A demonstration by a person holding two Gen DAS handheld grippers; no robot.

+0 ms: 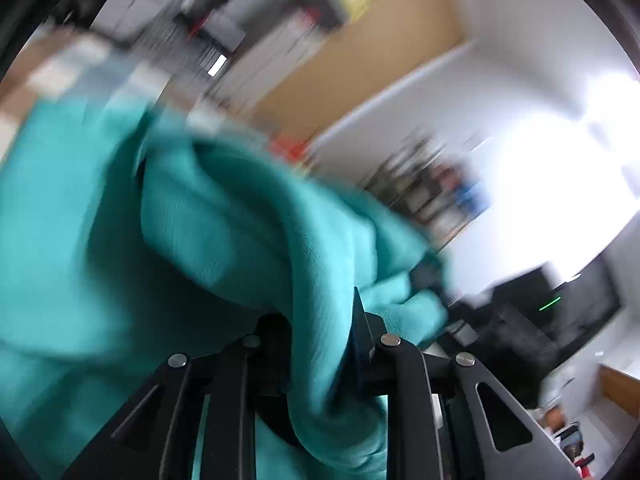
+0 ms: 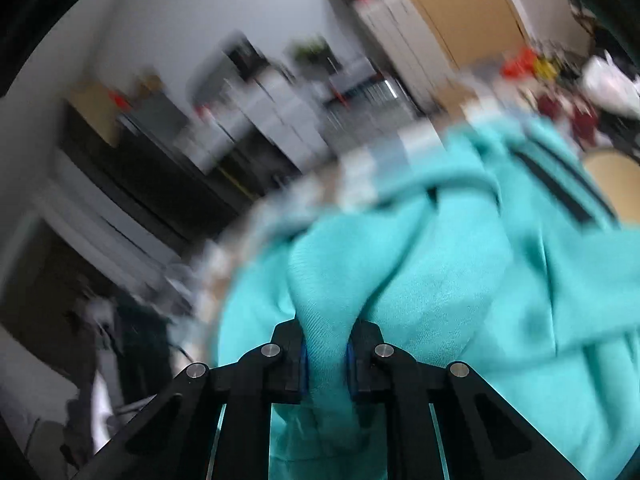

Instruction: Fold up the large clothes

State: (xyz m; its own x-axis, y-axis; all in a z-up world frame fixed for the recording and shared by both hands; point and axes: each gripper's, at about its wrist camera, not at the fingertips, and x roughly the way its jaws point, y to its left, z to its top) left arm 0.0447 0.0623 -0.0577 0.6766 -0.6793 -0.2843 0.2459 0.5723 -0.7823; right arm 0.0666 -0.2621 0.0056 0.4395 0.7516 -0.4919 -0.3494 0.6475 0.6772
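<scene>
Teal garment (image 1: 200, 220) bunched, held aloft between both grippers; both views motion-blurred.

Left gripper (image 1: 320, 336): fingers narrow, thick fold pinched between them, cloth draped forward and off to left of fingers.

Right gripper (image 2: 325, 354): fingers (image 2: 303, 356) narrow, ridge of same fabric clamped between blue pads, rest spread ahead and to right of fingers. Dark stripe (image 2: 556, 188) noted on far part.

Two-point hold judged as means of lifting and spreading garment before fold. Desk not made out. Fold judged not yet begun.
</scene>
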